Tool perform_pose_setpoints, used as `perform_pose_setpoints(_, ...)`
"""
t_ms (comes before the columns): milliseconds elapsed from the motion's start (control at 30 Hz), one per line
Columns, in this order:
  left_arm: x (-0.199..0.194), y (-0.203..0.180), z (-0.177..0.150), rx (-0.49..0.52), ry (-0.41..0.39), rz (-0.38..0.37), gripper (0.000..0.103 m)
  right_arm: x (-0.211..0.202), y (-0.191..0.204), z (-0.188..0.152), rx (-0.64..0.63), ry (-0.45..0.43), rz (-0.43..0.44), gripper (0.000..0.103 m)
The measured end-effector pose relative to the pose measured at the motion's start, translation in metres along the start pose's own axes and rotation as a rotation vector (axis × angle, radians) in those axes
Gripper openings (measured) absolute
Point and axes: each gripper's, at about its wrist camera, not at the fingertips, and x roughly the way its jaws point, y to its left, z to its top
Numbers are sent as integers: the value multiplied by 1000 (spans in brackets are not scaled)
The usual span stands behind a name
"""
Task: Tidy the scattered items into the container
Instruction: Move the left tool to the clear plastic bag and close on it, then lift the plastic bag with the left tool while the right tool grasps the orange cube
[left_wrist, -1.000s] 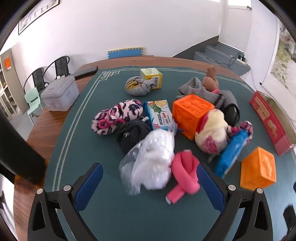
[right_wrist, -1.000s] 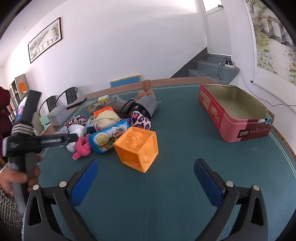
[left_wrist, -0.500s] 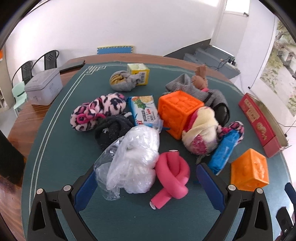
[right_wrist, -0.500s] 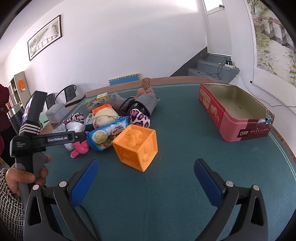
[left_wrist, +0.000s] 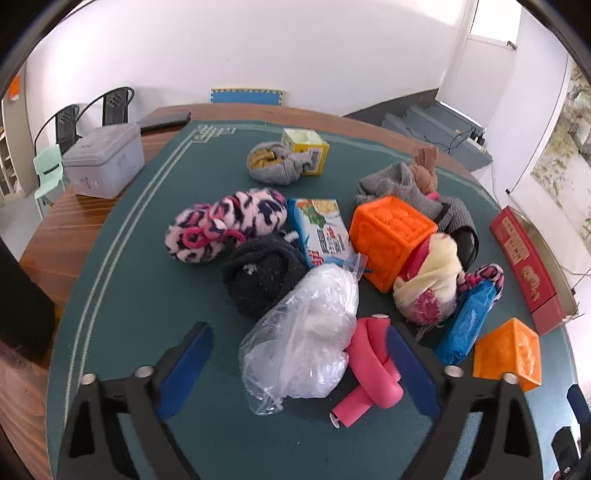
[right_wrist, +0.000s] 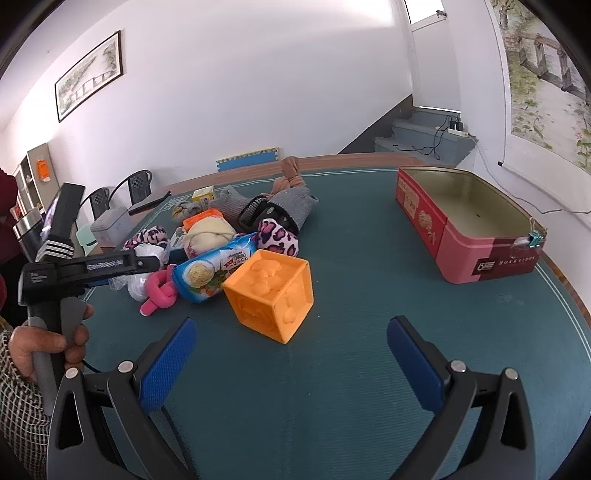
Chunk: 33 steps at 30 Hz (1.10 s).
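Lettering is scarce: the red tin (right_wrist: 480, 240) reads "HOKKAIDOS" in pale capitals on its dark end band, with a small white logo beside it, and the black body of the left tool seen from the right wrist camera carries white print too blurred to read. A blue snack packet (right_wrist: 218, 271) shows red characters and a bowl picture, and a second blue packet (left_wrist: 319, 230) bears a similar printed label; neither can be read. A yellow carton (left_wrist: 304, 149) has a barcode on its side.

The left tool (left_wrist: 299, 363) has just been closing, yet its blue pads stand apart. Between them lie a clear plastic bag (left_wrist: 306, 336) of white stuff and a knotted pink foam tube (left_wrist: 369, 365); the tube lies just beside the right-hand pad, and whether it touches cannot be told. Just past the bag sit a black knit bundle (left_wrist: 262, 277), a pink leopard-print sock roll (left_wrist: 229, 223) and an orange cube (left_wrist: 388, 236).

The right tool (right_wrist: 291, 360) is wide apart with nothing between its pads, only bare green counter (right_wrist: 351, 387). A paler orange cube (right_wrist: 271, 295) sits just ahead of it, tilted on an edge, touching the snack packet. The open tin stands well apart from the heap, off to the right, and looks empty. A hand (right_wrist: 44, 347) in a checked sleeve grips the left tool's handle.
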Motion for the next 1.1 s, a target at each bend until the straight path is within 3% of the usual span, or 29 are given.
perform_pose_setpoints(100,4,2,-2,-14,16,-28,78,0,0,0,4,-2,7,103)
perform_pose_setpoints(233,2,2,-4,-24,9,-67,48,-1,3,-1,-12,-8,21,103)
perform_pose_setpoints(700,-12,-32,-17,88,-21,-80,40,-5,8,-1,-35,-33,53,98)
perform_pose_setpoints(1100,-39,-45,-22,106,-80,-117,39,-4,6,0,-24,-23,41,98)
